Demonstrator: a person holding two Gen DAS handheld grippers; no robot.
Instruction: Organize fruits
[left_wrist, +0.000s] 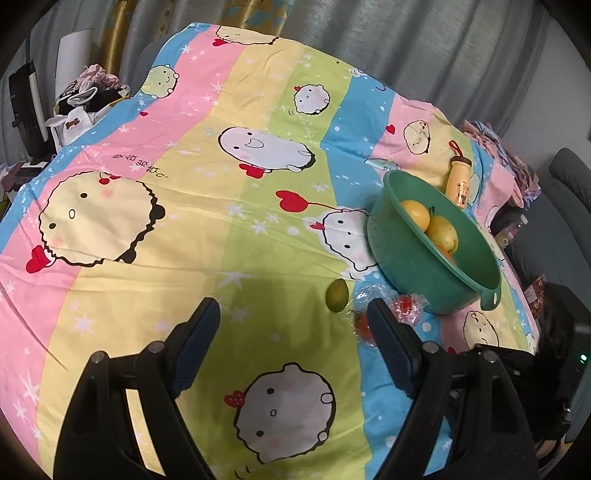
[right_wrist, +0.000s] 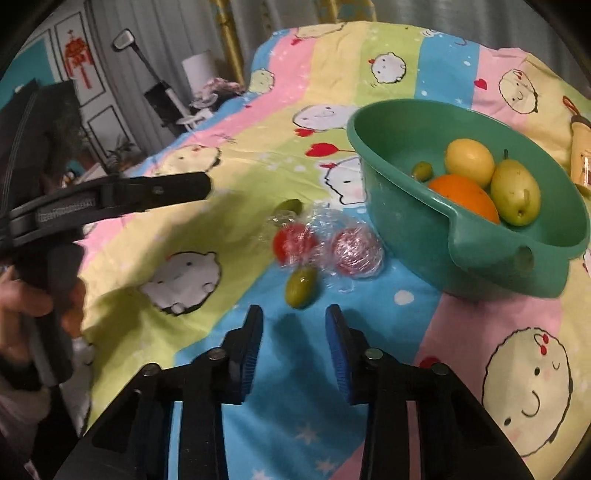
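A green plastic basin (right_wrist: 480, 254) (left_wrist: 424, 280) stands on the cartoon cloth and holds a lemon (right_wrist: 469, 162), a pear (right_wrist: 515, 192), an orange (right_wrist: 465, 197) and a small green fruit (right_wrist: 422, 170). Two plastic-wrapped red fruits (right_wrist: 295, 242) (right_wrist: 356, 251) lie left of the basin. A small green fruit (right_wrist: 302, 282) lies just ahead of my open, empty right gripper (right_wrist: 294, 314). Another green fruit (right_wrist: 290, 205) (left_wrist: 337, 294) lies farther back. My left gripper (left_wrist: 291, 310) is open and empty, above the cloth, left of the basin.
A cream bottle (left_wrist: 459, 177) lies behind the basin. The left gripper's arm (right_wrist: 110, 199) and a hand (right_wrist: 29, 295) cross the right wrist view at left. Clutter (left_wrist: 81, 107) sits past the table's far left edge.
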